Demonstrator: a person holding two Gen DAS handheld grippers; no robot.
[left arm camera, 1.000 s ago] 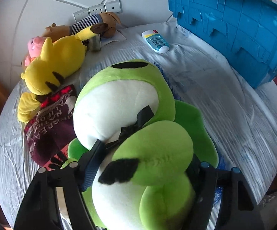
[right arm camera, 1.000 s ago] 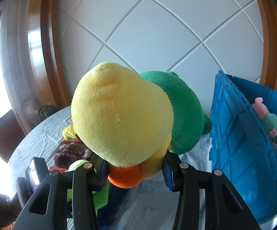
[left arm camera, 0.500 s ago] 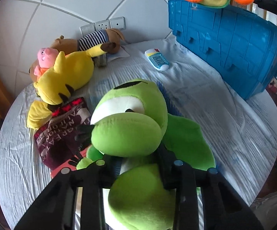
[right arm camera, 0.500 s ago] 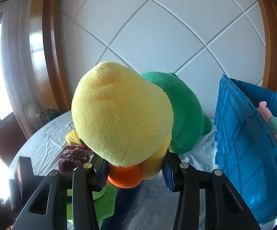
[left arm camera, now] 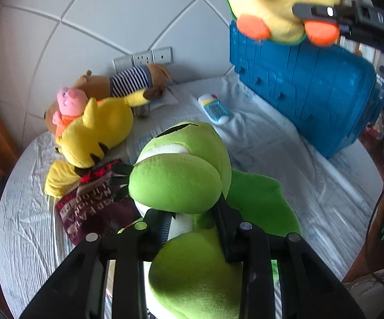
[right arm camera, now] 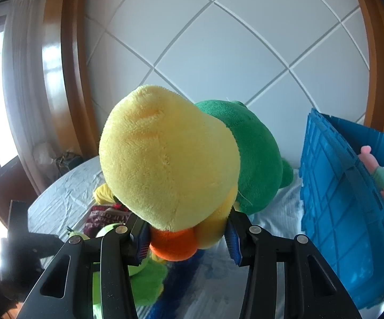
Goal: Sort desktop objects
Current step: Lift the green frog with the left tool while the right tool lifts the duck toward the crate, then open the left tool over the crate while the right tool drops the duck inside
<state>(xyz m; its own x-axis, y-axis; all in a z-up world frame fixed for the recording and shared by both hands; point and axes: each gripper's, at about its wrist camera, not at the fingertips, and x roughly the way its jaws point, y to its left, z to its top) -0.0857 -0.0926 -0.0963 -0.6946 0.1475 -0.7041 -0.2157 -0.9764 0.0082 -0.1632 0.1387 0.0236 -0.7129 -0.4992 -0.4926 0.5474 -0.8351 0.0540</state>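
Lifted since earlier, the green frog plush [left arm camera: 181,175] sits pinched between the left tongs [left arm camera: 194,226].

L gripper [left arm camera: 192,228] pinches bright green plush frog [left arm camera: 184,175] at neck, jaws tight on it. Behind: yellow plush w/ black-tipped ears [left arm camera: 96,133], pink pig plush [left arm camera: 70,101], blue plastic crate [left arm camera: 306,93]. Top right: yellow duck plush w/ orange feet [left arm camera: 279,2], held by black gripper finger [left arm camera: 351,17].
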